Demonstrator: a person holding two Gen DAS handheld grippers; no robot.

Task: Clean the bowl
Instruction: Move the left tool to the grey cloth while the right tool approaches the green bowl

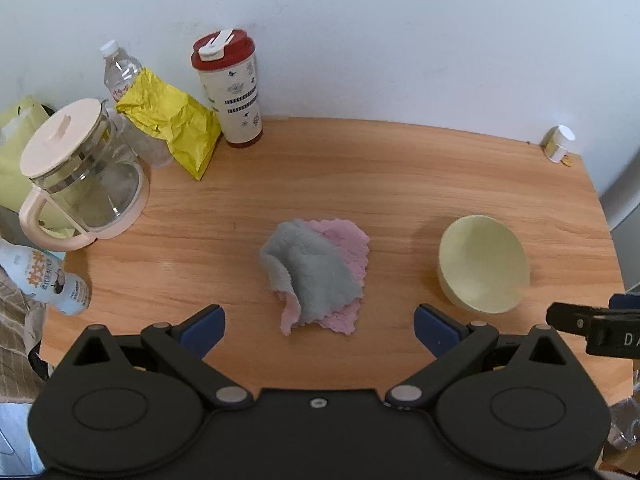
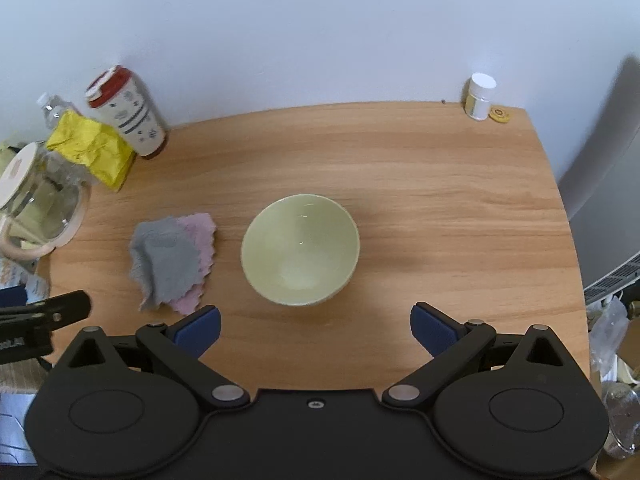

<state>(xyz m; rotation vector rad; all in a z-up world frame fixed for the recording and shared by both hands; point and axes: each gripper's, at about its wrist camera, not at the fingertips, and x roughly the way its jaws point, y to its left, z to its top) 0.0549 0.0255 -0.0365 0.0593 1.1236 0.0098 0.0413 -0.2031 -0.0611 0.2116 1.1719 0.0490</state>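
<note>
A pale green bowl [image 2: 300,249] stands upright on the wooden table [image 2: 440,200], straight ahead of my right gripper [image 2: 316,326], which is open and empty, short of the bowl. A crumpled grey and pink cloth [image 1: 316,274] lies ahead of my left gripper [image 1: 320,328], which is open and empty, a little short of it. The bowl also shows in the left wrist view [image 1: 484,264], right of the cloth. The cloth shows in the right wrist view [image 2: 172,258], left of the bowl.
At the back left stand a red-lidded tumbler [image 1: 230,88], a yellow bag [image 1: 172,120], a water bottle [image 1: 120,72] and a glass pitcher [image 1: 80,172]. A small drink bottle [image 1: 48,280] lies at the left edge. A small white jar [image 2: 480,96] stands back right.
</note>
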